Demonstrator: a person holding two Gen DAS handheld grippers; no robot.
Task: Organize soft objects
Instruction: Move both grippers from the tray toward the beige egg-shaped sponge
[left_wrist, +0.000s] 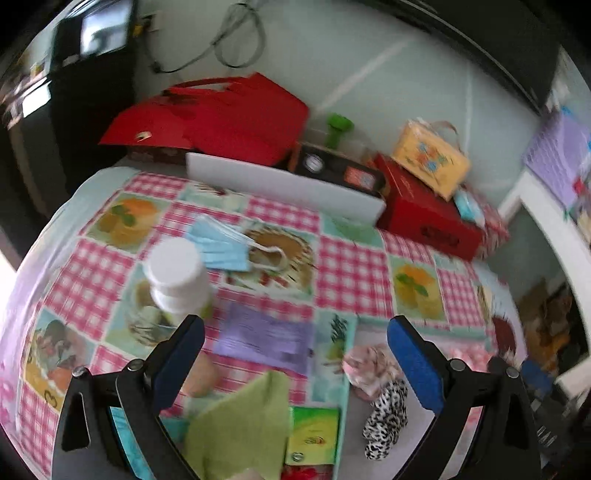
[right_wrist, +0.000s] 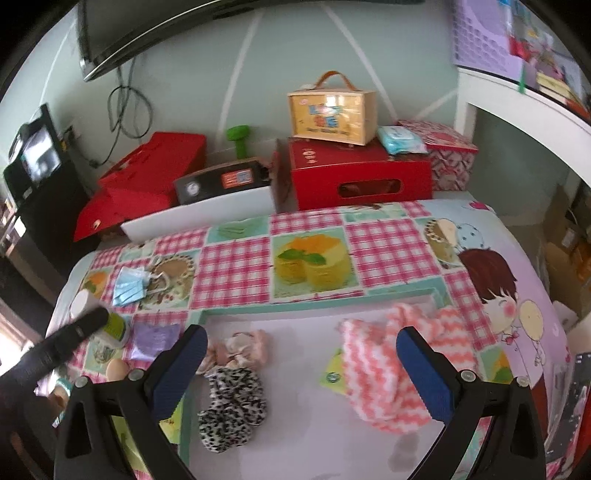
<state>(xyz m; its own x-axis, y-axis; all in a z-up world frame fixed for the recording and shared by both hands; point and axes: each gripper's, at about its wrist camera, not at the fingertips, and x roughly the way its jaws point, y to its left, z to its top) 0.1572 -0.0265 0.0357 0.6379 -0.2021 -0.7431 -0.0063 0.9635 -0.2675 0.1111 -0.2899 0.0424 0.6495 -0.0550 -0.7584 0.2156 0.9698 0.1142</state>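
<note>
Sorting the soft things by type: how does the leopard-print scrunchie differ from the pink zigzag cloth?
The leopard-print scrunchie is black-and-white spotted, small and bunched; the pink zigzag cloth has pink-and-white chevron stripes, is larger and lies spread out and rumpled. The scrunchie touches a pale pink scrunchie; the cloth partly covers a green packet. Both lie loose on the white mat.

pink-and-white checked tablecloth with cake pictures; pale blue face mask; black-and-white leopard-spotted scrunchie; coral-and-white zigzag cloth; lime green cloth; lilac packet; red box.
</note>
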